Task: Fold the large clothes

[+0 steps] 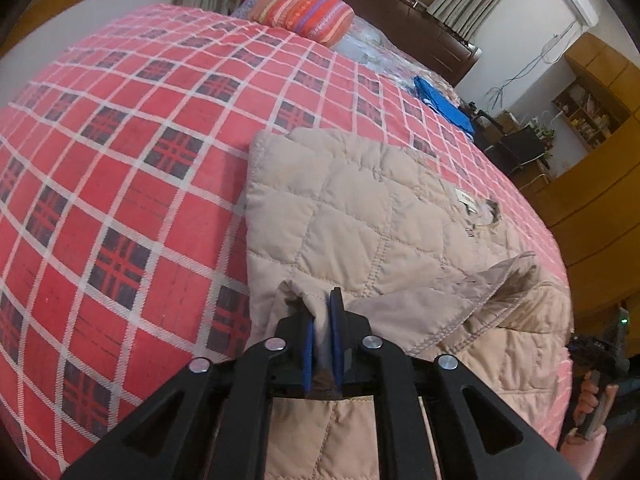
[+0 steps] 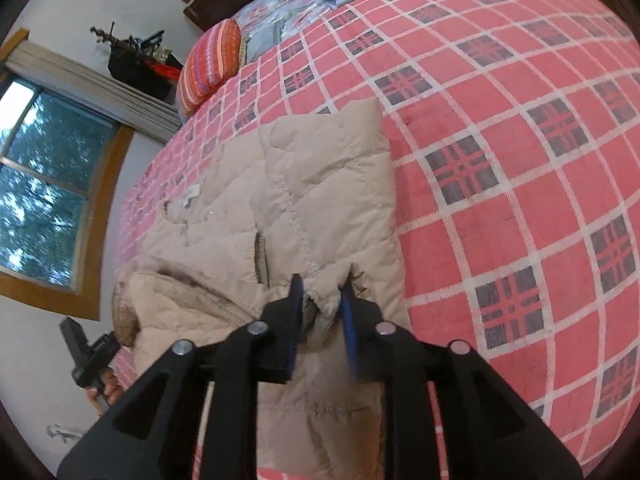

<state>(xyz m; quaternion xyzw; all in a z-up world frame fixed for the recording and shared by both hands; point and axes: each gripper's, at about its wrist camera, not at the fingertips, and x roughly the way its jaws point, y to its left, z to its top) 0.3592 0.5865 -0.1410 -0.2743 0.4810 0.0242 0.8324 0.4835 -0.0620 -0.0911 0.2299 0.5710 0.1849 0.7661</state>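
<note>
A beige quilted jacket (image 1: 360,216) lies on the bed, partly folded over on itself. My left gripper (image 1: 325,308) is shut on a bunched piece of its near edge, blue pads pressing the fabric. In the right wrist view the same jacket (image 2: 304,184) spreads ahead, and my right gripper (image 2: 322,294) grips a gathered bit of its near edge between its blue pads. A loose flap of the jacket (image 1: 472,292) curls up at the right of the left view. The other gripper's handle and a hand show at each view's edge.
The bed carries a red plaid cover (image 1: 120,160) with wide bare areas beside the jacket. A striped orange pillow (image 1: 308,12) and folded blue cloth (image 1: 444,104) lie near the dark headboard (image 1: 400,12). Wooden cabinets (image 1: 592,184) stand past the bed's right side.
</note>
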